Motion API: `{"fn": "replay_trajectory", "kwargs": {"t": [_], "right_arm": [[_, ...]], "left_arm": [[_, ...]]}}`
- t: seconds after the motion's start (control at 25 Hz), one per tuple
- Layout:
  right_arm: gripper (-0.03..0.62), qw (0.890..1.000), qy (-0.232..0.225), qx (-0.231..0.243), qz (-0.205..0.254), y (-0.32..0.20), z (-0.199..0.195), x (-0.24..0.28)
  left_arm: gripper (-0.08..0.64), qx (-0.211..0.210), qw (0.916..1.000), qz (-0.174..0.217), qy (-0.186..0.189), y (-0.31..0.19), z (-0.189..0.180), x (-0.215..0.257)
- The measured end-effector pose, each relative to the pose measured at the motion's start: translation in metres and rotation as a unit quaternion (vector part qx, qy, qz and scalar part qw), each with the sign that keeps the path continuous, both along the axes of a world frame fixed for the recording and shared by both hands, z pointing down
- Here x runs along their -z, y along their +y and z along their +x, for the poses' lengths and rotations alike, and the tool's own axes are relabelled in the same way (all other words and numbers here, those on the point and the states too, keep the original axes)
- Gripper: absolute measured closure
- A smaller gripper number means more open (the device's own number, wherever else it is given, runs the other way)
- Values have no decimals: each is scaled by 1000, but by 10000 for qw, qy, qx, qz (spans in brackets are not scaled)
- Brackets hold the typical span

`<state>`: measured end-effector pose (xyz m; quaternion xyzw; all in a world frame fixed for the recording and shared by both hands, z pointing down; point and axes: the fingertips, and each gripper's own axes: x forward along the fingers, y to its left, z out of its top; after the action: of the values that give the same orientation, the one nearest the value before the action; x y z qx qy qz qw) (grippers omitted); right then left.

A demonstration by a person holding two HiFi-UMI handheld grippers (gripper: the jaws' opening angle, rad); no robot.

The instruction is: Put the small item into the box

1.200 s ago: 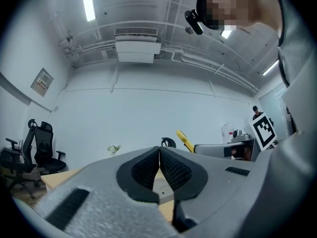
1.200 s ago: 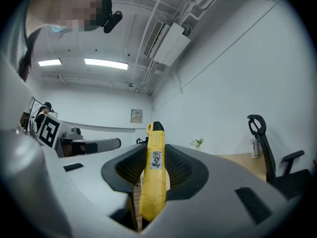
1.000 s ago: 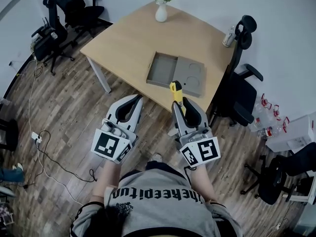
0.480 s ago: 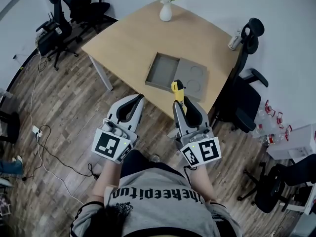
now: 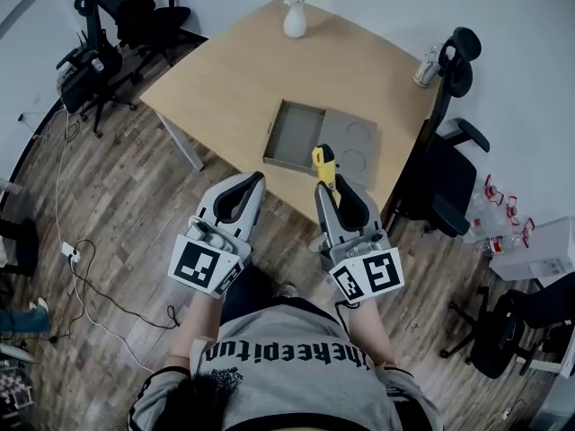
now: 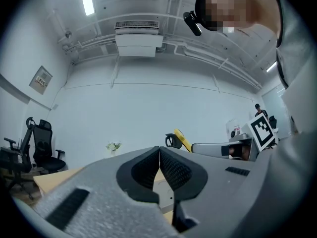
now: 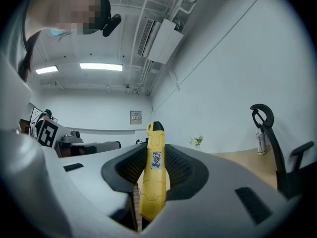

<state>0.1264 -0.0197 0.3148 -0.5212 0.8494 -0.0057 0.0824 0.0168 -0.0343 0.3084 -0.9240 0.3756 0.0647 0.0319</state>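
A grey open box (image 5: 296,133) lies on the wooden table (image 5: 234,70), its flat lid (image 5: 352,145) folded out to the right. My right gripper (image 5: 324,181) is shut on a yellow utility knife (image 5: 322,164) that sticks out past the jaws, just short of the table's near edge below the lid. The right gripper view shows the yellow knife (image 7: 153,175) upright between the pads. My left gripper (image 5: 254,181) is shut and holds nothing, hovering over the floor left of the right one. In the left gripper view the left gripper (image 6: 159,158) has its pads touching.
A white vase with flowers (image 5: 295,16) stands at the table's far end. A black office chair (image 5: 445,164) sits close to the table's right side, more chairs (image 5: 117,25) at the far left. Cables (image 5: 81,250) trail over the wooden floor. Bottles (image 5: 499,214) lie at the right.
The view has shifted slightly; both grippers keep their pose in front of the body, the knife still held near the table's front edge.
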Motion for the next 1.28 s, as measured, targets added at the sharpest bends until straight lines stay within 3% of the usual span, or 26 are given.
{"fn": "replay_trajectory", "kwargs": {"t": [0.64,1.28], "right_arm": [[474,9972,52,-731,-137,-78,-19,-3],[474,9889,88,-1466,-207,-137,-36,-9]], "left_arm": [[543,-722,9973,-95,11,-95,-16,-1],[543,-1449,9894,-124,46,-169,-26,-5]]}}
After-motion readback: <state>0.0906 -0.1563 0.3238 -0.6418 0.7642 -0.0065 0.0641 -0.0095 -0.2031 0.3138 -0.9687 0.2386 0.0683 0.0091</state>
